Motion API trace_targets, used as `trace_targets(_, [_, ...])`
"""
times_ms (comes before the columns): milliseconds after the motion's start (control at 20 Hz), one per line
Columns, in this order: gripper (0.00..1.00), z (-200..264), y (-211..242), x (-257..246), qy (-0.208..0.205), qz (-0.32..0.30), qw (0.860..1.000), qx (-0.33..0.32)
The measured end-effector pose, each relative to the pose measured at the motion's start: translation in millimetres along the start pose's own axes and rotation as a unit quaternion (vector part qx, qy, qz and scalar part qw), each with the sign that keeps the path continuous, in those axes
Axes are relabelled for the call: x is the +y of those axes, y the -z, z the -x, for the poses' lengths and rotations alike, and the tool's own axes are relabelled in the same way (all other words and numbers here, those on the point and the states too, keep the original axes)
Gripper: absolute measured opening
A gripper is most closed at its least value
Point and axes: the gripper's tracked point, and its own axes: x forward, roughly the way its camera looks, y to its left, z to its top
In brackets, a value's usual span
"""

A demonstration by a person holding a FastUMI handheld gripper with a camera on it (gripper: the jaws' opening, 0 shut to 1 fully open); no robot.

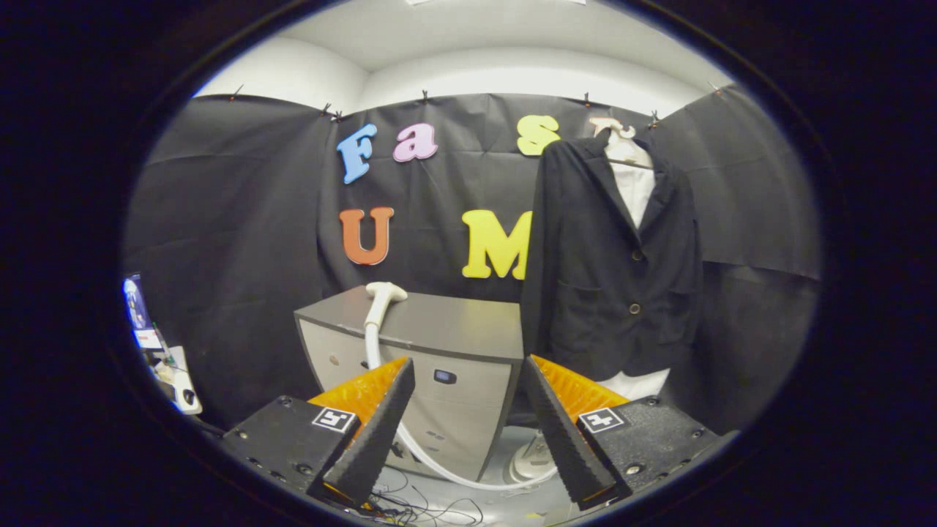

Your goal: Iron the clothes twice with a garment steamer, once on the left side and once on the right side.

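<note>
Black cloth backed the booth, with a dark blazer (611, 271) hanging beside a grey cabinet (439, 344). I had the gripper (465, 377) spread wide, empty, with the steamer head (384, 296) resting on the cabinet beyond its fingers.

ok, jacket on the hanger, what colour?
Black jacket, clearest in the gripper view, beyond the open gripper.

No legible text, brand or number: the gripper (466, 380), fingers apart and empty, carries only square coded marker tags (334, 419), and the cabinet's small badge (444, 376) is unreadable.
</note>
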Motion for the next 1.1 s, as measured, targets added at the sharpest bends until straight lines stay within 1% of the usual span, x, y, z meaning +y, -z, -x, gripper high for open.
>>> trace_targets(100, [0.96, -30, -15, 20, -0.030, 0.002, 1.000, 0.004])
trace_targets(350, [0.96, -107, -41, 69, -0.070, 0.012, 0.997, 0.025])
trace_targets(600, [0.95, -183, -45, 118, -0.109, 0.023, 0.992, 0.062])
trace_targets(800, [0.95, -244, -32, 146, -0.123, 0.035, 0.987, 0.097])
trace_targets(1000, [0.94, -298, -17, 163, -0.120, 0.031, 0.984, 0.132])
trace_targets(1100, [0.92, -323, -5, 170, -0.116, 0.039, 0.980, 0.154])
